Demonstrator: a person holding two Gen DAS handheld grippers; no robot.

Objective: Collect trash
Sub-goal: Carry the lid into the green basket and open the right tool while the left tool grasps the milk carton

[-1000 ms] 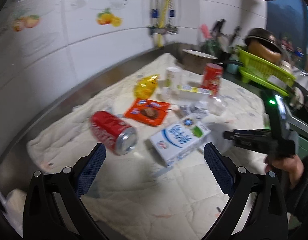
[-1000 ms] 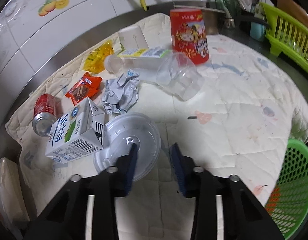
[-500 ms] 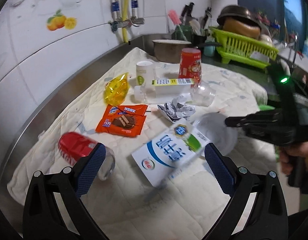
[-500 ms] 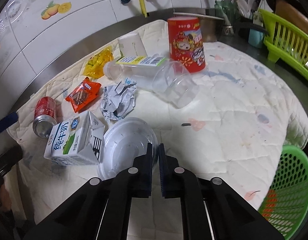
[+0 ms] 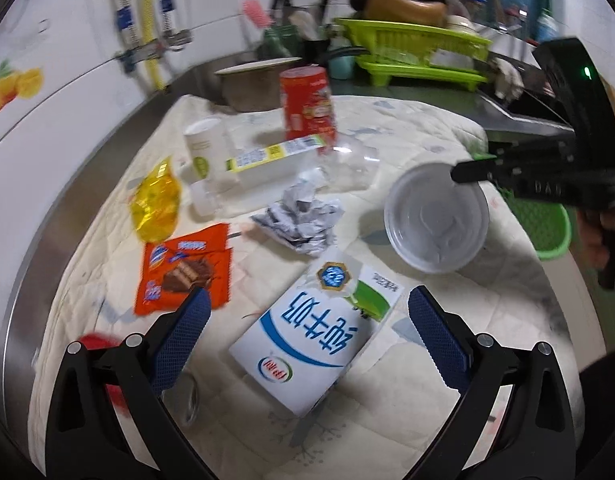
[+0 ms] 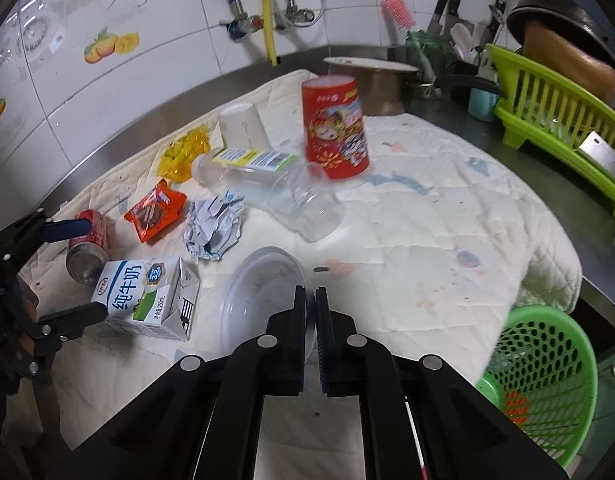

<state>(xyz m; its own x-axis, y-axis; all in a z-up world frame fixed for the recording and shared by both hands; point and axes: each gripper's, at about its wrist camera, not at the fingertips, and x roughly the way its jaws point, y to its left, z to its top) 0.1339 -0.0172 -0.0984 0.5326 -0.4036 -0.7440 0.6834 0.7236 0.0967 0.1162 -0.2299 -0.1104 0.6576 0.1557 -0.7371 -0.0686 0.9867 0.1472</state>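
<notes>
My right gripper (image 6: pixel 310 312) is shut on the rim of a clear plastic lid (image 6: pixel 263 300) and holds it lifted off the quilted cloth; the lid also shows in the left wrist view (image 5: pixel 435 216). My left gripper (image 5: pixel 305 320) is open and hovers just above a white milk carton (image 5: pixel 307 340), which also shows in the right wrist view (image 6: pixel 143 296). Other trash lies on the cloth: a red soda can (image 6: pixel 85 240), an orange snack wrapper (image 5: pixel 183 264), crumpled paper (image 5: pixel 303 216), a yellow wrapper (image 5: pixel 155 204), a clear bottle (image 6: pixel 243 168) and a clear cup (image 6: pixel 307 208).
A green mesh basket (image 6: pixel 543 380) sits at the cloth's right edge. A tall red canister (image 6: pixel 333 128) and a white paper cup (image 6: pixel 243 126) stand at the back. A green dish rack (image 6: pixel 555 120), a metal pot (image 6: pixel 371 80) and a tiled wall bound the counter.
My right gripper closed on the clear lid and lifted it up off the cloth. My left gripper swung right, from over the soda can to over the milk carton, staying open.
</notes>
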